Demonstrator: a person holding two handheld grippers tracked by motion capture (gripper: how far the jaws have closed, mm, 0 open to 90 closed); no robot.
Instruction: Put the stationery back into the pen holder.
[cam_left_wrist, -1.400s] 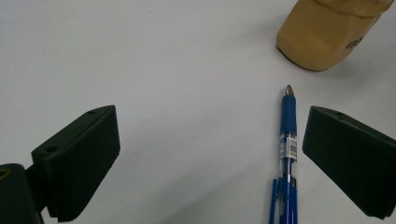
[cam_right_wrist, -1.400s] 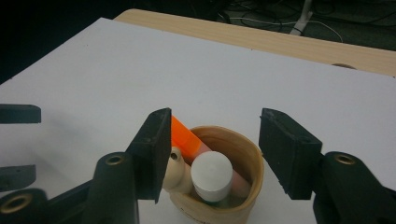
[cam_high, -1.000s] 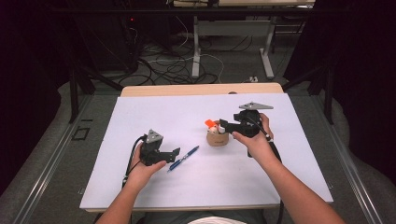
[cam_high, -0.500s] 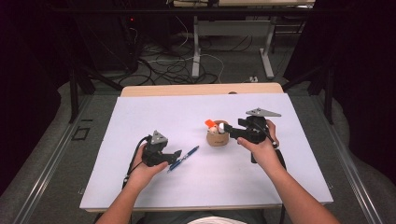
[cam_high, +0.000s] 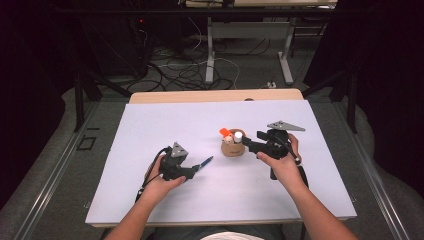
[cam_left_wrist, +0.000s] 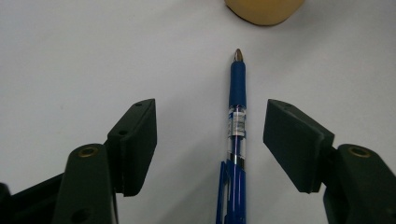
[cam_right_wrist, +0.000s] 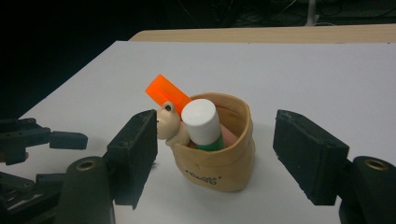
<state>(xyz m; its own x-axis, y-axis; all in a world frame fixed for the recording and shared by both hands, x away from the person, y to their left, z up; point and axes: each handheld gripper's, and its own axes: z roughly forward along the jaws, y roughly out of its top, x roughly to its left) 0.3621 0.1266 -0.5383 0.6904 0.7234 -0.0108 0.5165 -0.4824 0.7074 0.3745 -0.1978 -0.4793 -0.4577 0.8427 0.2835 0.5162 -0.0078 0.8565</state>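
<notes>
Two things lean out of the pouch (cam_right_wrist: 219, 154), an orange marker (cam_right_wrist: 166, 94) and a white-capped stick (cam_right_wrist: 201, 119), and the pouch is all that sits ahead of the pen (cam_left_wrist: 236, 140) lying just to its left on the white table (cam_high: 150, 130). My left gripper (cam_left_wrist: 210, 140) has just been closing, its jaws about half open on either side of the pen without touching it. My right gripper (cam_right_wrist: 217, 154) is open around the pouch, clear of it, while the pen's long axis runs straight along my left jaws, tip aimed at the pouch.
</notes>
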